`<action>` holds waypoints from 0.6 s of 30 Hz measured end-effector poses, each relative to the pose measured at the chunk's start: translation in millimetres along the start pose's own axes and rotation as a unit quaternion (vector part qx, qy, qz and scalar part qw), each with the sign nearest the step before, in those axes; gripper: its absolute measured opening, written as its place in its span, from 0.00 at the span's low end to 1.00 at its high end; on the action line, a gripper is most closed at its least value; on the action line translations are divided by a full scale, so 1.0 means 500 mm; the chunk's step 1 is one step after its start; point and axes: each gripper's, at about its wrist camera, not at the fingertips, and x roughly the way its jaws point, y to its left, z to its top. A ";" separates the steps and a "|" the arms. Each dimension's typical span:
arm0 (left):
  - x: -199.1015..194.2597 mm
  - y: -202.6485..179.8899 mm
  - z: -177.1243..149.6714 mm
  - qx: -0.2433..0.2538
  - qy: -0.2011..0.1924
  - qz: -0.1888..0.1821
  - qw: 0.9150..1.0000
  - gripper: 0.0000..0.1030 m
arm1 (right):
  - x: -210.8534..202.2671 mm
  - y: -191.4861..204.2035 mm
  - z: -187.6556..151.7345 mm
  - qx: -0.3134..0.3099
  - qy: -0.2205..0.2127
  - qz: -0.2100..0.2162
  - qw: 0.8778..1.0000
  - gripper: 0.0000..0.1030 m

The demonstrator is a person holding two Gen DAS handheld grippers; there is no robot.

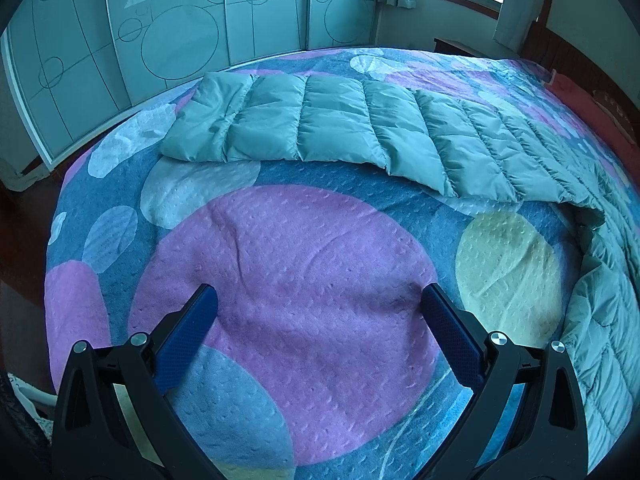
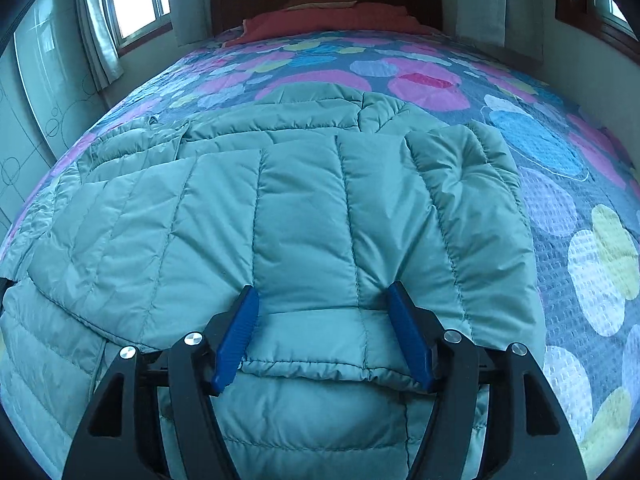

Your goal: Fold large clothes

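Clearly the jacket [image 2: 304, 208] lies spread on the bedspread [image 2: 560, 184], one sleeve [image 1: 304, 124] outstretched; puffy, light and slick, it probably grips best at a stitched hem. The right gripper [image 2: 322, 300] straddles a folded edge with its jaws apart, not pinching, and the left gripper [image 1: 320, 300] gapes empty over bare bedspread.

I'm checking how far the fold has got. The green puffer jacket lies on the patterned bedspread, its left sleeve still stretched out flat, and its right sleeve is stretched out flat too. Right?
Not quite. The right sleeve is folded in over the puffer jacket, as the right wrist view shows. The left sleeve does lie stretched out on the bedspread.
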 end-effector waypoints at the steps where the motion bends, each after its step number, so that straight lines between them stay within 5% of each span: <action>1: -0.006 0.010 0.003 -0.013 -0.004 -0.016 1.000 0.98 | 0.000 -0.001 0.000 0.000 0.000 0.000 1.000 0.64; 4: -0.007 0.046 0.019 -0.052 -0.015 -0.059 0.997 0.97 | -0.001 -0.001 0.000 0.002 -0.002 0.002 1.000 0.64; 12: 0.057 0.157 0.105 -0.174 -0.036 -0.096 0.979 0.90 | -0.004 0.000 -0.002 0.001 -0.005 0.001 1.000 0.65; 18: 0.082 0.203 0.134 -0.248 -0.060 -0.119 0.960 0.70 | -0.004 0.000 -0.003 0.001 -0.005 0.002 1.000 0.65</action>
